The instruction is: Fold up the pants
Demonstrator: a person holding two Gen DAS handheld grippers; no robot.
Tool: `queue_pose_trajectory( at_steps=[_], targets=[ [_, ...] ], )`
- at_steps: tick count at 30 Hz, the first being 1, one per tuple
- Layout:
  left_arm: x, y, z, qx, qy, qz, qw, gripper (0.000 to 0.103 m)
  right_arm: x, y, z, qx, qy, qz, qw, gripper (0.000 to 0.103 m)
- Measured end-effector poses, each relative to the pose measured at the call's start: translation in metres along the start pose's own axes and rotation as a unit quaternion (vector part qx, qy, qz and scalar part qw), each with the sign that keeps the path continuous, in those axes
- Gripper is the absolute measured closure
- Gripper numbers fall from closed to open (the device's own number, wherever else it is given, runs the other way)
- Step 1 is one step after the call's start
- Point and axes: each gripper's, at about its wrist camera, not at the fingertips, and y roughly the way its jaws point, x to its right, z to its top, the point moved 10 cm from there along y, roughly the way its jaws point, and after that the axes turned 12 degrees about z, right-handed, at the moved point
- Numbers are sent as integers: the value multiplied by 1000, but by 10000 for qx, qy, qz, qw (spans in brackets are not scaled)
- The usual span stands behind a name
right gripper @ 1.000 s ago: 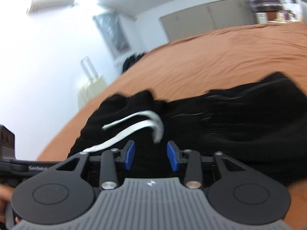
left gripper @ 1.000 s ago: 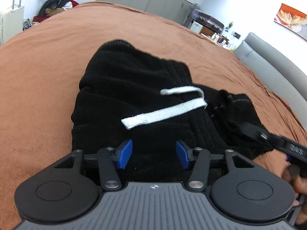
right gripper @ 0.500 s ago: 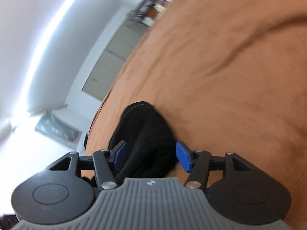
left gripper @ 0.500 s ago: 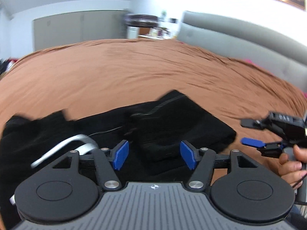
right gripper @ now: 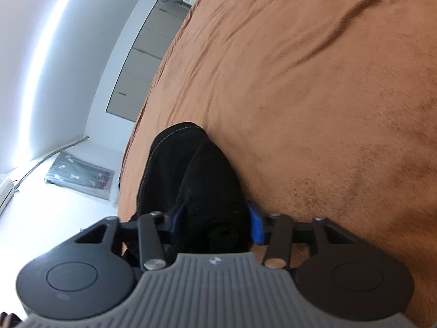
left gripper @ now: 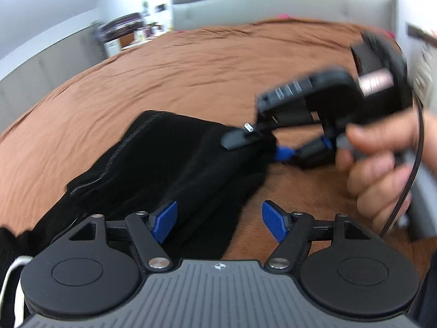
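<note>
Pants [left gripper: 174, 169] on bedspread [left gripper: 218, 82], headboard [left gripper: 273, 5] behind

Brown bedspread [left gripper: 191, 76], grey headboard [left gripper: 273, 0], wardrobe doors [right gripper: 147, 54].

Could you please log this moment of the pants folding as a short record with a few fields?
surface: brown bedspread
garment: black pants, bunched, lying on the bedspread
left hand-held gripper: open, blue pads apart, one pad over the pants edge, nothing gripped
right hand-held gripper: closed around a thick fold of the pants at their end
right hand: holding its gripper's handle
drawstring: white, at lower left edge
fold state: not yet tidy
</note>
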Motion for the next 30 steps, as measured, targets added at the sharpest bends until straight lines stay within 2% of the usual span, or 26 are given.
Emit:
queue_pose_trajectory(
  at_steps=[2,5,11,13,14,15,18,21,22,23,25,28,30],
  targets=[
    [9,6,3,78,317,139,9994,13,-6,1,4,-45,149,325,9993,73],
    [18,16,13,287,651,488,9963,6,-22,-8,7,-118,207,612,9978,75],
    [16,32,26,587,704,1206,9885,2,-61,-11,7,-283,87,994,9946,76],
    [12,34,29,666,629,1400,9859,15,-68,-10,7,-328,-21,1010,9943,76],
    [8,36,30,670,612,1580,9833,40,-70,-10,6,-345,-53,1005,9943,76],
    [6,37,31,658,574,1648,9824,47,-71,-9,6,-360,-84,999,9943,76],
    [4,38,28,635,196,1351,9886,57,-67,-10,6,-357,-87,967,9946,76],
    [2,40,25,539,35,1220,9911,61,-54,-9,11,-291,56,820,9962,63],
    [2,41,26,529,-2,1219,9911,61,-50,-10,14,-242,67,750,9969,57],
    [1,40,26,544,-22,1250,9907,62,-46,-11,18,-172,53,655,9977,46],
    [-1,39,26,560,-65,1292,9900,62,-39,-9,28,-87,69,513,9986,37],
    [-2,38,26,551,-72,1310,9898,61,-28,13,35,-509,463,606,9958,35],
    [-2,37,26,531,-89,1308,9899,62,-22,29,36,-804,681,647,9923,41]
  ],
)
